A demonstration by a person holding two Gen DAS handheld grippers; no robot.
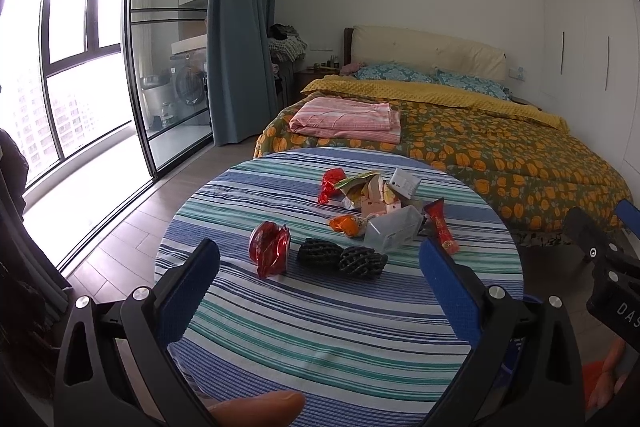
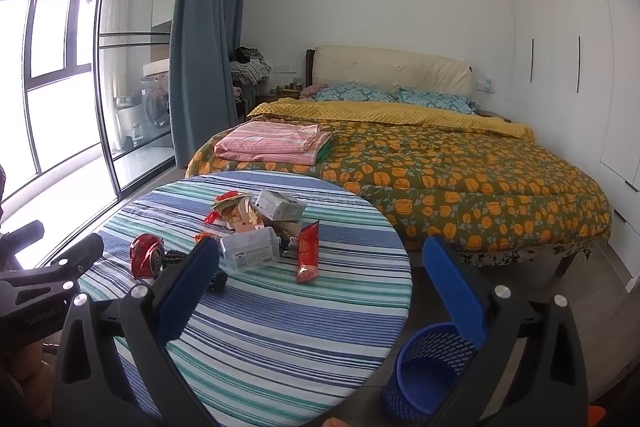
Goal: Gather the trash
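Both grippers, left gripper and right gripper, spread wide, holding nothing. Trash pile sits mid-tabletop, far of both. Blue mesh bin on floor, right of tabletop.

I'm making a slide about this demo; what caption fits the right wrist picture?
Open right gripper hovers above a striped table strewn with wrappers, blue bin on the floor alongside.
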